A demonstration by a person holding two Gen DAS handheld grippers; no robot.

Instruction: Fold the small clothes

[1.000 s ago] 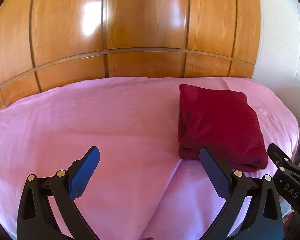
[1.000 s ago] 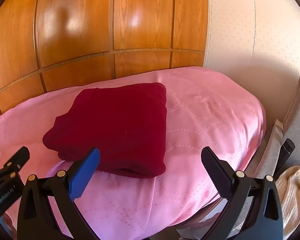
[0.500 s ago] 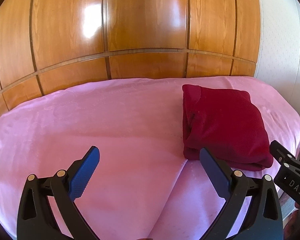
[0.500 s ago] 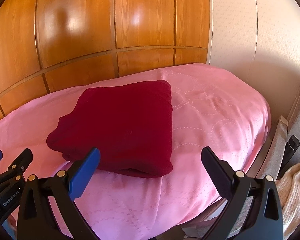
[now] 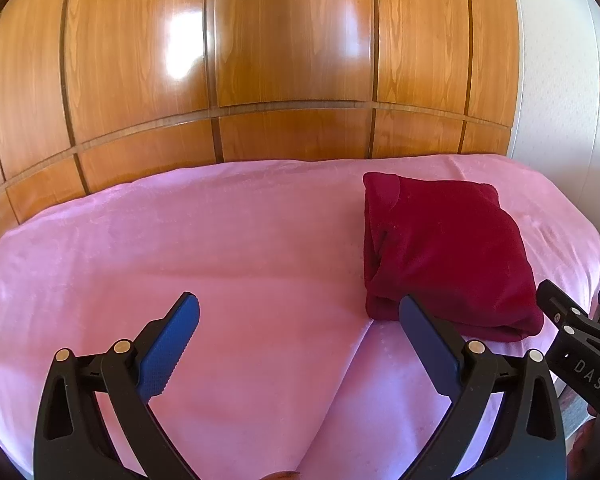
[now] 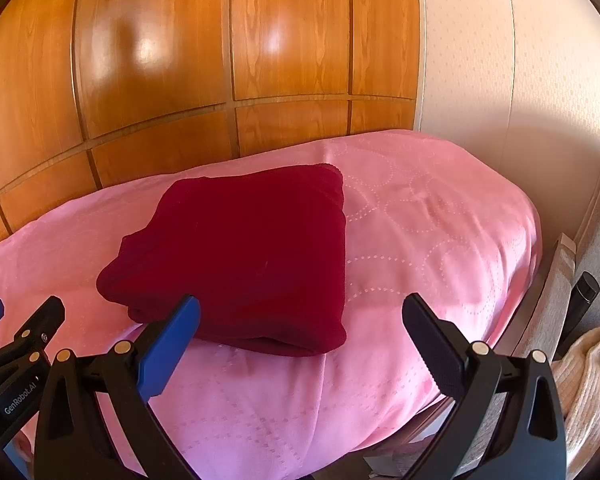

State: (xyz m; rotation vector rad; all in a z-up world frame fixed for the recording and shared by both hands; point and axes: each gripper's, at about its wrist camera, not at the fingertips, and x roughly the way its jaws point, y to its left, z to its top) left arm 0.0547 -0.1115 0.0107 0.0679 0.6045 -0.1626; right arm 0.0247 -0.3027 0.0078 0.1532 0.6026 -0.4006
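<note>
Nearest the lens in each view, both tools stand with their jaws spread wide and nothing between them: the left gripper (image 5: 300, 332) hangs over bare pink bedspread (image 5: 220, 248), and the right gripper (image 6: 302, 332) hangs at the near edge of the dark red garment (image 6: 252, 256), its blue-padded finger (image 6: 168, 348) overlapping that edge in the picture, though whether it touches the cloth cannot be told. Neither holds any fabric.

Just beyond the fingers, the garment lies on the bedspread as a thick, squarish, layered bundle. In the left wrist view the dark red garment (image 5: 444, 252) sits to the right of the left tool's fingers, with the tip of the other gripper showing near its right corner. Its left side shows stacked folds and a loose lip.

As a judgement, the folding of this piece looks finished or nearly so; the step in hand appears to be release and retreat, or a check of the result. The next move calls either for a tidy of the uneven left edge, with one finger slid under the loose lip, or for a fetch of another item; a cream knitted cloth (image 6: 588, 384) lies off the bed at the right.

Farthest back stand the glossy wooden wardrobe panels (image 5: 292, 60) and a pale wall (image 6: 500, 80)
</note>
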